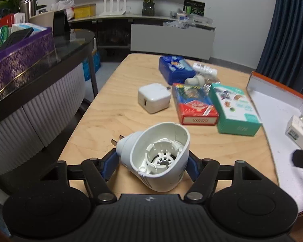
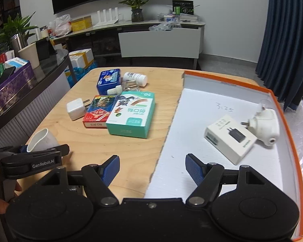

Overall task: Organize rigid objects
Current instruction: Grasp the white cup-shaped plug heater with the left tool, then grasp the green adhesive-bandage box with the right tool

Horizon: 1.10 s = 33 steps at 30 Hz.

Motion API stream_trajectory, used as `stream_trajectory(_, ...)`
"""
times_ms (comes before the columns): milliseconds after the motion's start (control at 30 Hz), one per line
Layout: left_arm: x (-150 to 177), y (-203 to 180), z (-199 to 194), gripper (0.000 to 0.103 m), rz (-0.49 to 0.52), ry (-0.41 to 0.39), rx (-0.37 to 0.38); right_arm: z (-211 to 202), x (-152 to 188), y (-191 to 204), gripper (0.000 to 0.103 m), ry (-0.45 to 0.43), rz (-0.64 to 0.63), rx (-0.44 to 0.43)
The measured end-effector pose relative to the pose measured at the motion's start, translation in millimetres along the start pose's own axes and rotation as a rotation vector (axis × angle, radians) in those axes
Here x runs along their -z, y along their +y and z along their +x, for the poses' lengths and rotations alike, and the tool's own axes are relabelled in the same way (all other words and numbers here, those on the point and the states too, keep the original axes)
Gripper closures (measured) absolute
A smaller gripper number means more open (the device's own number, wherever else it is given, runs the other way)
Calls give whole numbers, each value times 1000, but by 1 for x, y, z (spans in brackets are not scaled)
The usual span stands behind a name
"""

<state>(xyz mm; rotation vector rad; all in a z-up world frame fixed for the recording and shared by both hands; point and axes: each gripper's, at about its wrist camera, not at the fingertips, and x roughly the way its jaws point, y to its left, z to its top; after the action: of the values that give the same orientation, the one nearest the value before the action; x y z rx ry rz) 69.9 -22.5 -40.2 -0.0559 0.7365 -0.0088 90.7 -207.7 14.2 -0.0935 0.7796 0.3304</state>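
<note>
A white plug-in device with an open round shell [image 1: 157,157] lies on the wooden table [image 1: 115,109] near its front left edge. My left gripper [image 1: 151,159] is shut on it, one blue pad against each side. The right wrist view shows this same device [image 2: 43,140] at far left, behind the left gripper's black fingers [image 2: 40,153]. My right gripper [image 2: 152,168] stands open with nothing between its pads, over the near left edge of the orange-rimmed white box [image 2: 222,104]. Inside that box lie a white charger carton [image 2: 230,139] and another white plug-in device [image 2: 266,126].
On the table's middle sit a white charger cube [image 2: 75,109], a red card box [image 2: 99,111], a green box [image 2: 132,113], a blue box [image 2: 108,80] and a white bottle [image 2: 135,78]. A dark counter with a purple box [image 1: 20,60] runs along the left.
</note>
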Motion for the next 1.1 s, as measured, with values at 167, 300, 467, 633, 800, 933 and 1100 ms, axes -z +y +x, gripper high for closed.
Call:
stream_trajectory(167, -10, -1, -15, 34, 0, -55, 15, 17, -11, 10, 18, 11, -9, -21)
stream_trajectory(300, -19, -1, -22, 34, -14, -85, 31, 37, -28, 15, 18, 26, 0, -52)
stream_trajectory(467, -25, 3, -22, 34, -40, -102, 47, 70, -56, 20, 18, 58, 37, -63)
stream_trajectory(633, -27, 4, -20, 34, -50, -107, 52, 105, -75, 26, 18, 98, 46, -25)
stream_trajectory(800, -29, 6, -16, 34, -58, -107, 49, 129, -77, 31, 15, 121, 46, -17)
stream_trajectory(933, -29, 4, -13, 34, -55, -103, 49, 128, -78, 28, 19, 117, 41, -36)
stream_trajectory(1100, -29, 1, -17, 34, -46, -104, 52, 107, -72, 18, 19, 81, 49, -43)
